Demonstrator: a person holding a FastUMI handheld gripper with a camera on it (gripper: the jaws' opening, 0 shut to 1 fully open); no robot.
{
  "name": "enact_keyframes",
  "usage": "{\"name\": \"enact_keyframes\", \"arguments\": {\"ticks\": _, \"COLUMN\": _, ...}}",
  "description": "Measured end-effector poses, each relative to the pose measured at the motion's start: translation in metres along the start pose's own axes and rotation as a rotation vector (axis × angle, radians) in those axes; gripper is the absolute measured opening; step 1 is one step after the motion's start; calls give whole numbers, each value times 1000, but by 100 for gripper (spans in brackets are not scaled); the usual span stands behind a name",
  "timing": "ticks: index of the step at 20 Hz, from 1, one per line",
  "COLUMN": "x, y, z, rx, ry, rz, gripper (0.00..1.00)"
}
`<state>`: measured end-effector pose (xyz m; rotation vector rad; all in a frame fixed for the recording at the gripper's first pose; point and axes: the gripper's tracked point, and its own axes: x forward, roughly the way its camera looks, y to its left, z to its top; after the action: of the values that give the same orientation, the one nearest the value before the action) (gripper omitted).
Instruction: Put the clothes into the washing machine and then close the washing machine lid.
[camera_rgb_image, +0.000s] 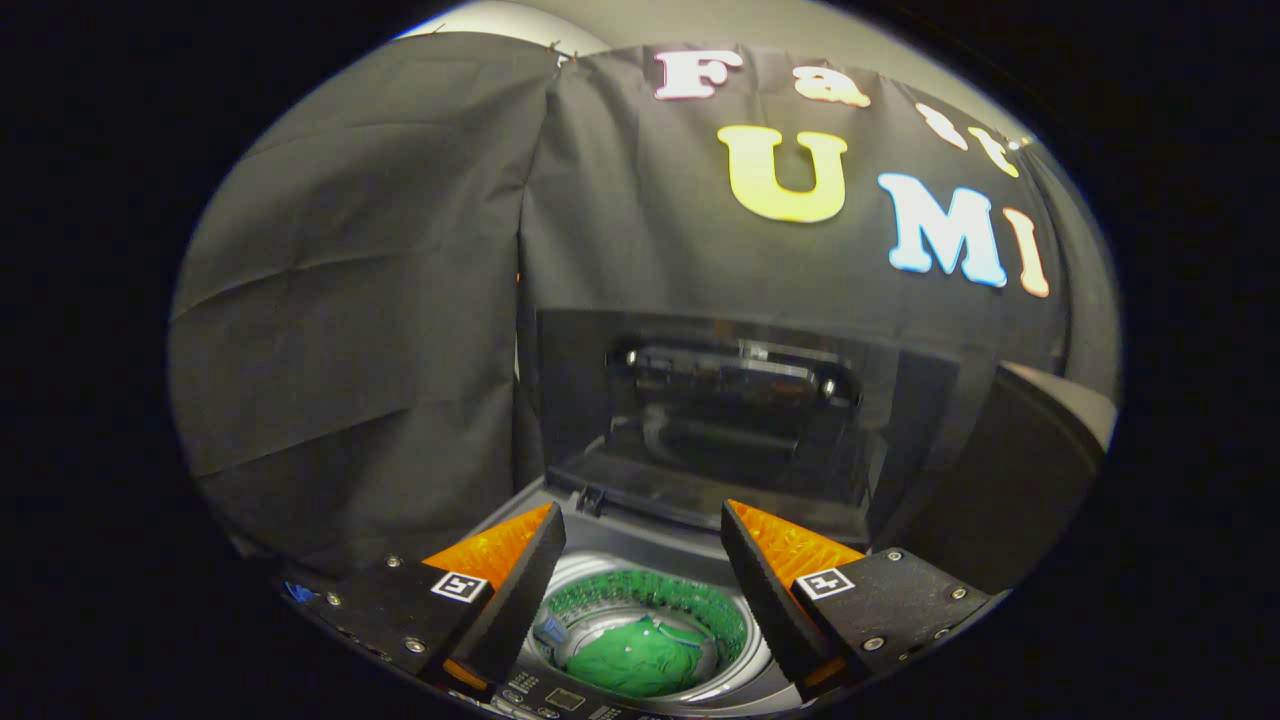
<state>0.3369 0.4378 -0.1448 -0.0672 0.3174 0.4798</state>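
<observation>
Gripper view: the tool (640, 560) is spread wide, holding nothing, above the washing machine (650, 560); green clothes (635, 660) lie in the drum at 6 o'clock, lid (720, 410) raised at 12.

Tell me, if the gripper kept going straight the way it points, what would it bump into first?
Probably the raised washing machine lid, standing beyond the open, empty fingers; depth is hard to judge. The green clothes lie below in the drum.

Dim booth, strong fisheye bending at the edges; glare glints on the raised lid (735, 400).
</observation>
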Motion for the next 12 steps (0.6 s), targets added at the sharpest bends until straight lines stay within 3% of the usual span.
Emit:
{"name": "enact_keyframes", "arguments": {"ticks": 5, "x": -4, "y": -19, "z": 66, "rx": -4, "ry": -150, "rz": -51, "gripper": 96}}
{"name": "enact_keyframes", "arguments": {"ticks": 12, "x": 26, "y": -41, "z": 122, "rx": 27, "ry": -182, "rz": -112, "gripper": 96}}
